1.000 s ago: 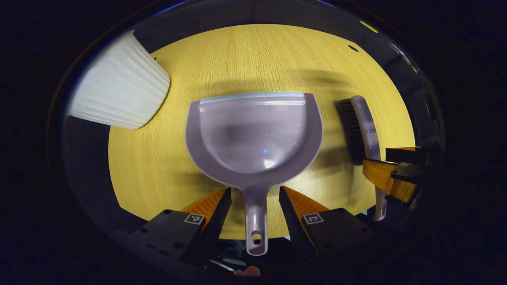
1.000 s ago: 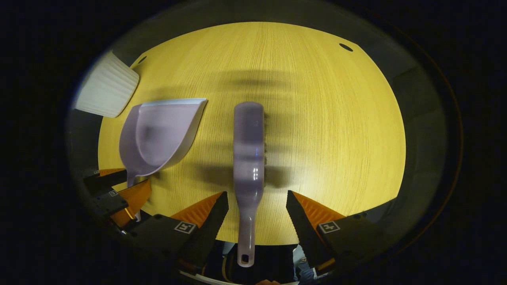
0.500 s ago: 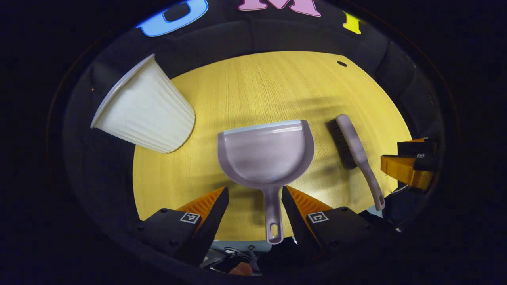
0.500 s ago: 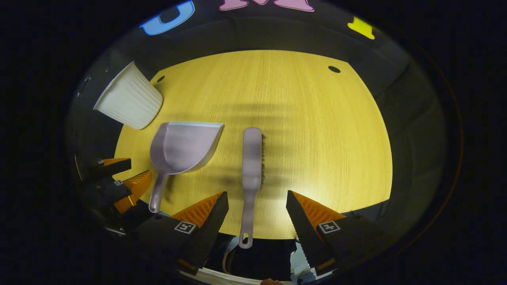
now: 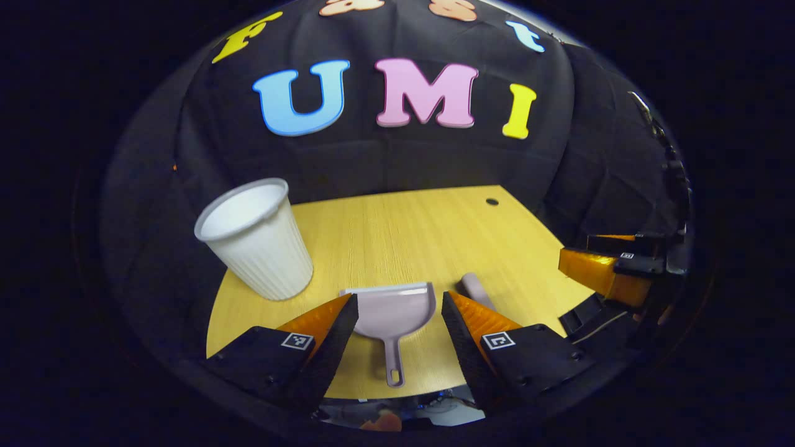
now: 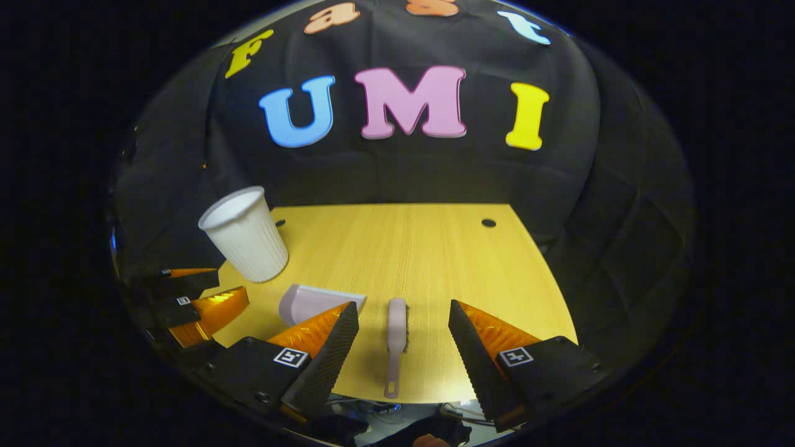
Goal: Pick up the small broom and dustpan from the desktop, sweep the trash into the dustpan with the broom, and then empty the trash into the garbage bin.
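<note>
Lilac stiff-plastic dustpan (image 5: 391, 313) and matching small broom (image 6: 396, 332) look light, slick, best pinched at thin handles; left gripper (image 5: 397, 320) and right gripper (image 6: 402, 329) both gape wide, empty.

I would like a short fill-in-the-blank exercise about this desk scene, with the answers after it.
1. The white ribbed bin stands ____ on the desk.
2. The dustpan lies between the open fingers of the ____ tongs.
3. The broom has its handle pointing ____ the right tongs.
4. Both tongs are ____.

Answers: upright; left; toward; open
</note>
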`<action>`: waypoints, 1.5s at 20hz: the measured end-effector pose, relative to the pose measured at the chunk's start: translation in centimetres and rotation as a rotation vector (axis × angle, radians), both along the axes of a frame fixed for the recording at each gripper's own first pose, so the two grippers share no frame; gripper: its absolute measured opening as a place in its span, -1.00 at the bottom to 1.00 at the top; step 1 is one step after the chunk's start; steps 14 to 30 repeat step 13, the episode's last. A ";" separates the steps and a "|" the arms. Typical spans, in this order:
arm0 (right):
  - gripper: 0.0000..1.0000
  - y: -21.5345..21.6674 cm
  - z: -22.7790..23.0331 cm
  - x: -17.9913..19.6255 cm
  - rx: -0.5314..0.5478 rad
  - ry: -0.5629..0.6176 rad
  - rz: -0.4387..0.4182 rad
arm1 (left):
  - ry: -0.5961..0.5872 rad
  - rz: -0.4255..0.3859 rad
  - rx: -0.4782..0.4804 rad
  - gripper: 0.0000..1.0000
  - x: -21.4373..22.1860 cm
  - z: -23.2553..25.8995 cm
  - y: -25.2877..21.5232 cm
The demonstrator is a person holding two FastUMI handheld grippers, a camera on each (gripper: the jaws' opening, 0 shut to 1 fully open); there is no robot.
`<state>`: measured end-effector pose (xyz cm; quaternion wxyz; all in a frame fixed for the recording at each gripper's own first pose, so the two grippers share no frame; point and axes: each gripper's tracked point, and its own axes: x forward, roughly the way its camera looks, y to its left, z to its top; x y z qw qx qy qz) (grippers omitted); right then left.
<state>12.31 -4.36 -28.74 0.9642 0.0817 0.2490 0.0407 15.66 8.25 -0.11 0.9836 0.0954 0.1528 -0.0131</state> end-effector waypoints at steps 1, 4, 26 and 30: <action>0.90 -1.3 2.2 -0.1 0.000 -0.080 -0.015 | -0.109 0.021 0.023 0.62 -1.4 1.4 0.0; 0.89 -6.9 8.6 -0.6 -0.070 -0.292 -0.046 | -0.419 0.103 0.005 0.62 -4.3 1.9 -0.5; 0.88 -12.9 17.0 -2.0 -0.116 -0.665 -0.005 | -0.677 0.212 -0.038 0.58 -9.8 3.2 1.6; 0.88 -12.9 17.0 -2.0 -0.116 -0.665 -0.005 | -0.677 0.212 -0.038 0.58 -9.8 3.2 1.6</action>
